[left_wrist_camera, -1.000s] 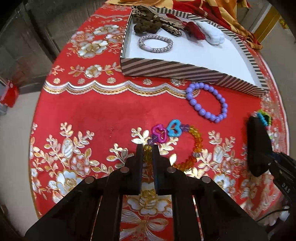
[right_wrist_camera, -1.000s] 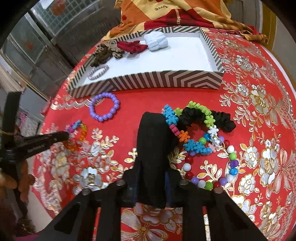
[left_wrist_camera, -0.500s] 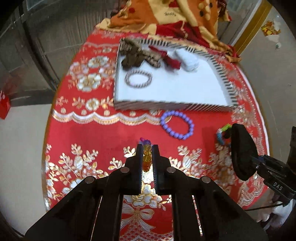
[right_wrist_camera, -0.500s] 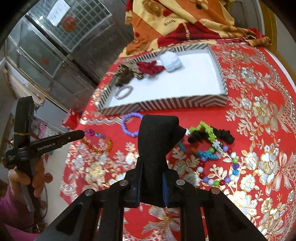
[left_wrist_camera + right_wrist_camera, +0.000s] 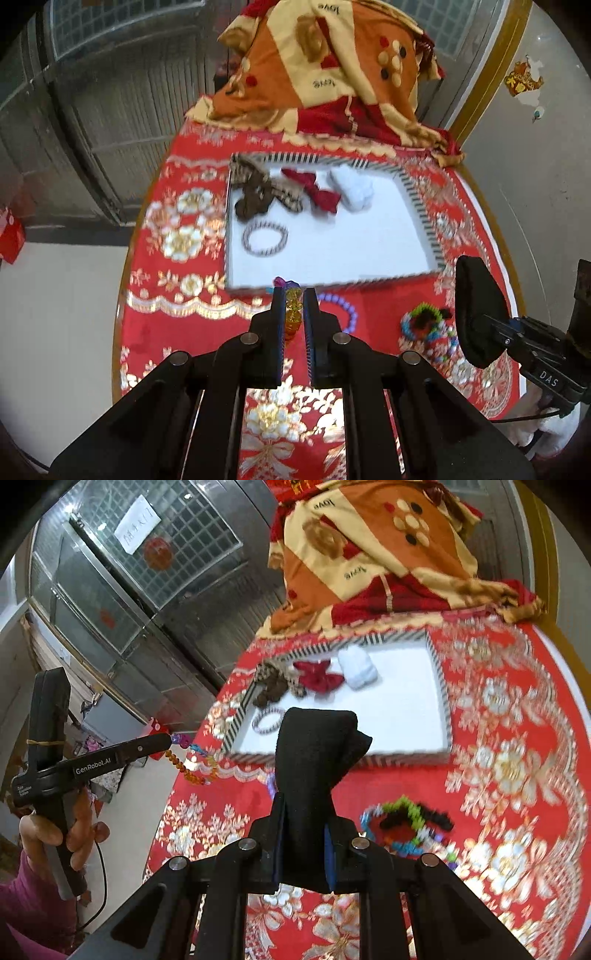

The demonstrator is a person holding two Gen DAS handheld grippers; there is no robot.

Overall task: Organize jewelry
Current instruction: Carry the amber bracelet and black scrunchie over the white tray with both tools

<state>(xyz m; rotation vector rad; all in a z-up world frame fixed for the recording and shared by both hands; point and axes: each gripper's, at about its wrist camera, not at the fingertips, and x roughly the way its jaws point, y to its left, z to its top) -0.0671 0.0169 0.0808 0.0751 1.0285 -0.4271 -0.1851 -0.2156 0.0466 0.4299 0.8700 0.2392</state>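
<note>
My left gripper (image 5: 293, 295) is shut on an amber beaded bracelet (image 5: 292, 314) with pink and blue heart links. The bracelet hangs in the air from that gripper (image 5: 168, 740) in the right wrist view (image 5: 192, 766). My right gripper (image 5: 304, 812) is shut on a black cloth item (image 5: 314, 760), also seen from the left wrist (image 5: 476, 314). The striped tray (image 5: 424, 218) with a white floor holds a silver bracelet (image 5: 265, 242), brown, red and white fabric pieces. A purple bead bracelet (image 5: 347, 310) lies below the tray.
A heap of colourful bracelets and a black scrunchie (image 5: 406, 827) lies on the red floral tablecloth (image 5: 517, 760) at the right. An orange blanket (image 5: 332, 66) is piled behind the tray. The table's left edge (image 5: 125, 277) drops to the floor.
My left gripper has lifted the amber bracelet off the cloth and risen well above the table. The right gripper has also risen, holding the black item.
</note>
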